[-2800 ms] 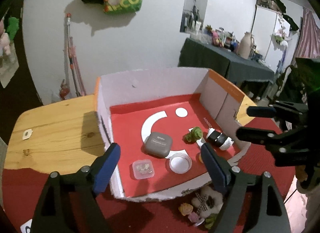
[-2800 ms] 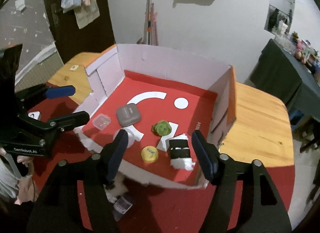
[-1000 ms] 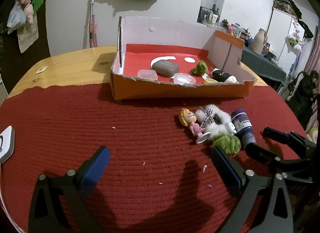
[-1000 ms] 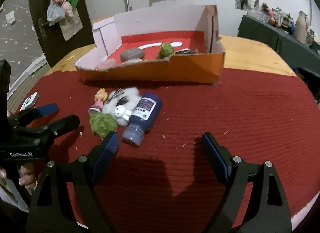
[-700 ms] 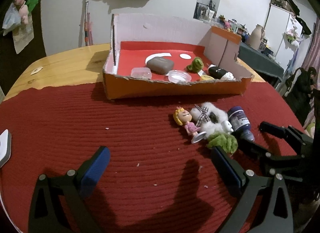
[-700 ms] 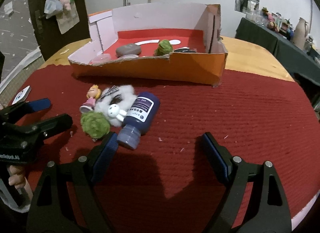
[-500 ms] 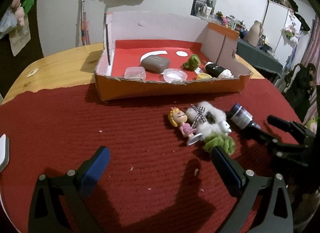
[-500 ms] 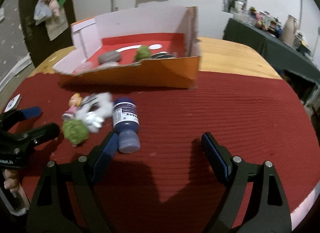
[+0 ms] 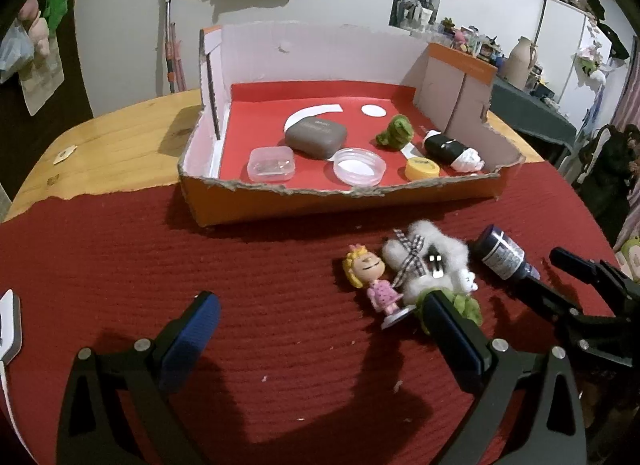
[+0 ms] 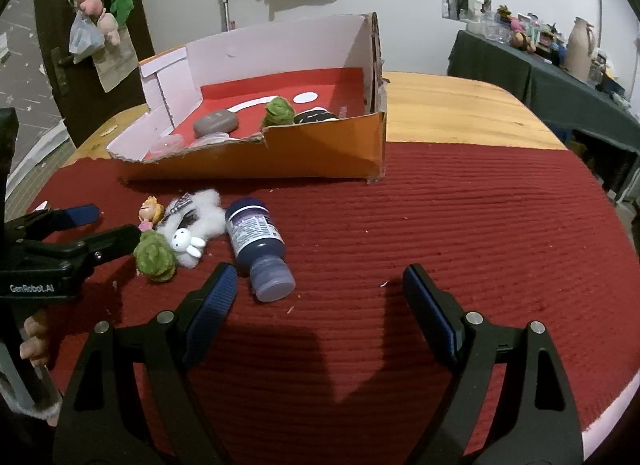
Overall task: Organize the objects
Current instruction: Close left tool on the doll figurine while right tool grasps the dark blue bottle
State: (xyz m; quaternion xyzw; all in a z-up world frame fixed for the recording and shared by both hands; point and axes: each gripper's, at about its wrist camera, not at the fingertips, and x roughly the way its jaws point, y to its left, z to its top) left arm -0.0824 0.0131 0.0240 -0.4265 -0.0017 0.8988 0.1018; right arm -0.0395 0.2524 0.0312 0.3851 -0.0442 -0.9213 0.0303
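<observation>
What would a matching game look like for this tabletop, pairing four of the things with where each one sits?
Things:
1. grey case
2. blue bottle
3. doll
4. yellow cap

Places:
A. on the red mat, lying on its side, cap toward the right gripper
B. in the box, by its torn front edge
C. on the mat, at the left of the toy pile
D. in the box, on the white curve

Pairs: 1-D, 2-A, 3-C, 4-B
</observation>
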